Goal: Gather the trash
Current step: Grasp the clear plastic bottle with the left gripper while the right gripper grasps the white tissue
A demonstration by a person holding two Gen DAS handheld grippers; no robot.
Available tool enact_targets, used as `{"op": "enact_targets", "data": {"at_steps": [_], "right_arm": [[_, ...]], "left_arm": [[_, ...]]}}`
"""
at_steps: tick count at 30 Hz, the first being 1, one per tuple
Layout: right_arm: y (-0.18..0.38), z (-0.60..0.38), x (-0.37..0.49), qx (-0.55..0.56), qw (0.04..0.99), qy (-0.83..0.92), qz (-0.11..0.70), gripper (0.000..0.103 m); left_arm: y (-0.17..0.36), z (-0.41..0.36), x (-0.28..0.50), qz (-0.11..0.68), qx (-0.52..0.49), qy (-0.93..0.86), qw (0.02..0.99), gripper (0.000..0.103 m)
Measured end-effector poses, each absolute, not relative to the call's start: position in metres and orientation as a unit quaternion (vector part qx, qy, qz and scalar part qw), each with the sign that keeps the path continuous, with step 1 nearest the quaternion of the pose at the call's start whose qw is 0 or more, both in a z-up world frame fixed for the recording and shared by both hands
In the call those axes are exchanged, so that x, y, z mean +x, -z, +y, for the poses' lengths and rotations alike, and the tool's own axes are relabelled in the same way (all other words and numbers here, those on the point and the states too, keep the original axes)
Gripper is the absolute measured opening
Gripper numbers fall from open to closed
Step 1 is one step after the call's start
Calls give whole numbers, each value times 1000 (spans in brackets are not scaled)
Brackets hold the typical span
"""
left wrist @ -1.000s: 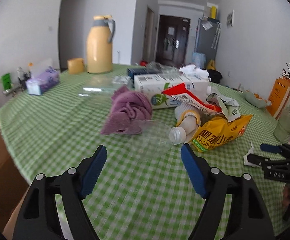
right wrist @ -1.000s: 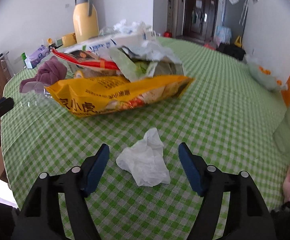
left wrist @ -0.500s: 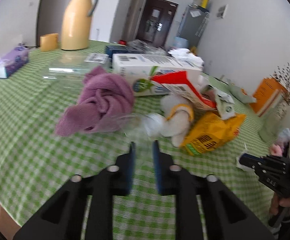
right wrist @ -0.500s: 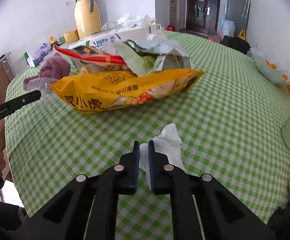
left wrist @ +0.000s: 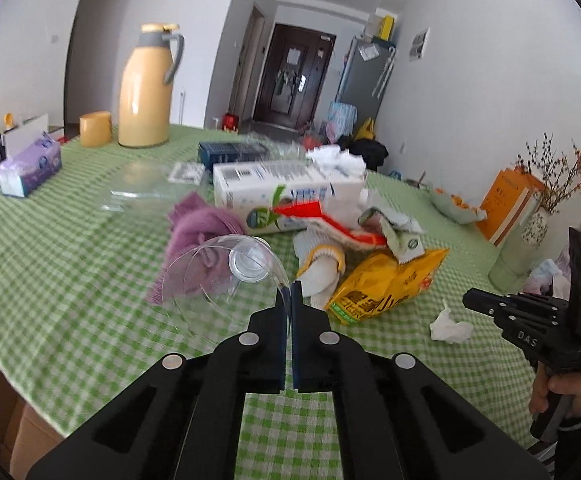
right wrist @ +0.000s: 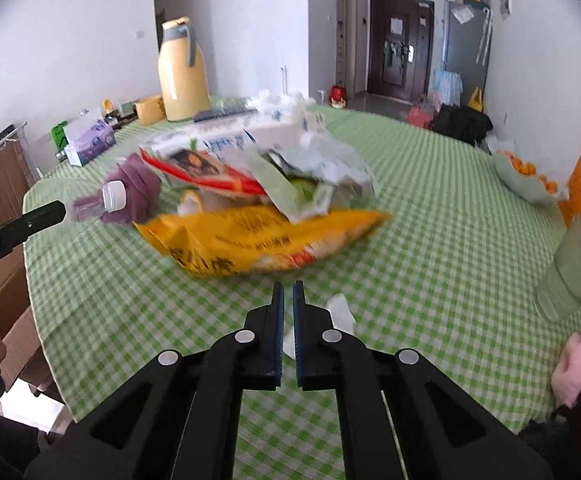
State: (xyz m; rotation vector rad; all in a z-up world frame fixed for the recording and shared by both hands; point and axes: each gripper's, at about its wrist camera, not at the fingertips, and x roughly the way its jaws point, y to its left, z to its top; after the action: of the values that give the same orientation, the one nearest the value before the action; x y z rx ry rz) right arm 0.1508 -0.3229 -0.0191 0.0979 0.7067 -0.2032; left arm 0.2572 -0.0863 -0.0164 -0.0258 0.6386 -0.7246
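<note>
A clear plastic bottle (left wrist: 210,280) with a white cap (right wrist: 113,194) hangs lifted off the green checked table (left wrist: 70,280). My left gripper (left wrist: 291,300) pinches its thin wall, the jaws closing the last bit on it. A crumpled white tissue (right wrist: 340,312) sits in my right gripper (right wrist: 286,296), which is shut on it just above the cloth. In the left wrist view the tissue (left wrist: 450,326) droops below the right gripper (left wrist: 468,300). A yellow snack bag (right wrist: 262,240) lies ahead of both.
The middle of the table holds a white carton (left wrist: 286,196), a red wrapper (left wrist: 322,216), torn packets and a purple cloth (left wrist: 202,228). At the back left are a yellow thermos (left wrist: 146,88) and a tissue box (left wrist: 28,168). A pale green vase (right wrist: 574,264) stands right.
Both grippers went from wide open to shut. The left closed on the clear bottle and raised it; the right closed on the tissue and lifted it.
</note>
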Motion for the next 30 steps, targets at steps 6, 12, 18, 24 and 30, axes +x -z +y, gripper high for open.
{"op": "enact_targets", "data": {"at_steps": [6, 12, 18, 24, 30], "right_arm": [[-2, -297, 168, 24, 943, 69, 324, 5], [-19, -260, 193, -11, 950, 28, 311, 5], [-32, -248, 197, -4, 954, 1, 299, 2], [-32, -250, 193, -36, 948, 24, 315, 7], [16, -299, 169, -26, 920, 97, 380, 77]], "left_arm": [[-14, -53, 243, 274, -31, 322, 906, 0], [-37, 1, 237, 244, -55, 260, 933, 0], [-43, 65, 229, 226, -71, 180, 955, 0], [-37, 125, 224, 229, -86, 103, 964, 0], [-12, 150, 221, 249, -86, 84, 961, 0]]}}
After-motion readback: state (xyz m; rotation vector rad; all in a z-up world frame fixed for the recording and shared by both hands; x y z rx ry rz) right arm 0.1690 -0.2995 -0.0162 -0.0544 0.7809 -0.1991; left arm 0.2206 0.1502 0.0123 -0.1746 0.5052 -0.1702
